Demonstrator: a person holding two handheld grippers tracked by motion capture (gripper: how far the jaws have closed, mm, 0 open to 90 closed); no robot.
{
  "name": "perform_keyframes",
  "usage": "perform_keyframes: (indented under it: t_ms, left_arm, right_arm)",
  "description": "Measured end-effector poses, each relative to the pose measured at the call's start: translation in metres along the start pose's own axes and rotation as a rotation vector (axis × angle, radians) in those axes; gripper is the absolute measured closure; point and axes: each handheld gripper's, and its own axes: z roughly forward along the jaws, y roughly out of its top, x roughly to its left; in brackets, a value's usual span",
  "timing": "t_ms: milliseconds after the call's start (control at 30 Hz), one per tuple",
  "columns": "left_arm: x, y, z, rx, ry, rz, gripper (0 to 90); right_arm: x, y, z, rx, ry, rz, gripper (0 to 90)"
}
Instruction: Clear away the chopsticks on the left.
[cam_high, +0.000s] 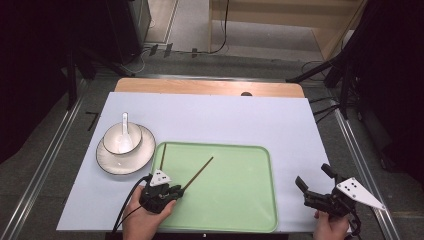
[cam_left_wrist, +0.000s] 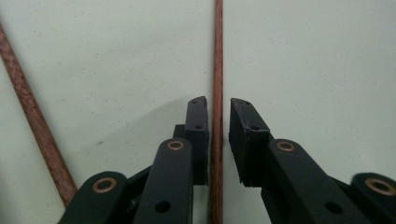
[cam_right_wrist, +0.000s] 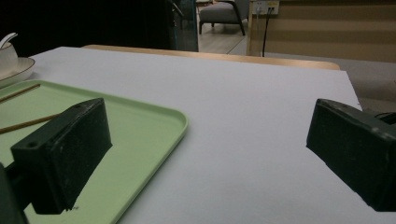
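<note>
High view: a table covered by a white sheet carries a green tray at the middle of its near edge. Two brown chopsticks lie in the tray's left half. One chopstick slants from near the tray's near-left corner up toward the tray's middle. The second chopstick lies close along the tray's left rim, its far end crossing the rim. The left gripper, held in a hand at the near edge, sits over the tray's near-left corner at the low end of the slanting chopstick. A white bowl with a spoon in it stands on a plate, just left of the tray's far-left corner. The right gripper hovers over the sheet near the near-right corner, right of the tray, jaws spread wide apart and empty.

Left gripper view: the jaws point down at the tray floor with the chopstick running straight between the pads. The jaws are slightly parted; a narrow gap shows between the stick and the right-hand pad, so the stick is released, lying on the tray. The other chopstick crosses the left side.

Right gripper view: two black jaws stand wide open with nothing between them, above the sheet. The tray's corner lies at left, with both chopsticks, the plate and the bowl at the far left edge.
</note>
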Motion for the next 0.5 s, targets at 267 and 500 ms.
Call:
perform_keyframes:
  t_ms: [267, 500]
  left_arm:
    - [-0.002, 0.021, -0.007, -0.089, 0.007, 0.052, 79.7]
    - [-0.012, 0.051, 0.018, -0.089, -0.023, 0.085, 90.0]
  right_arm:
    - [-0.002, 0.001, -0.004, -0.017, -0.013, 0.014, 0.0]
    - [0.000, 0.001, -0.004, -0.013, -0.008, 0.008, 0.0]
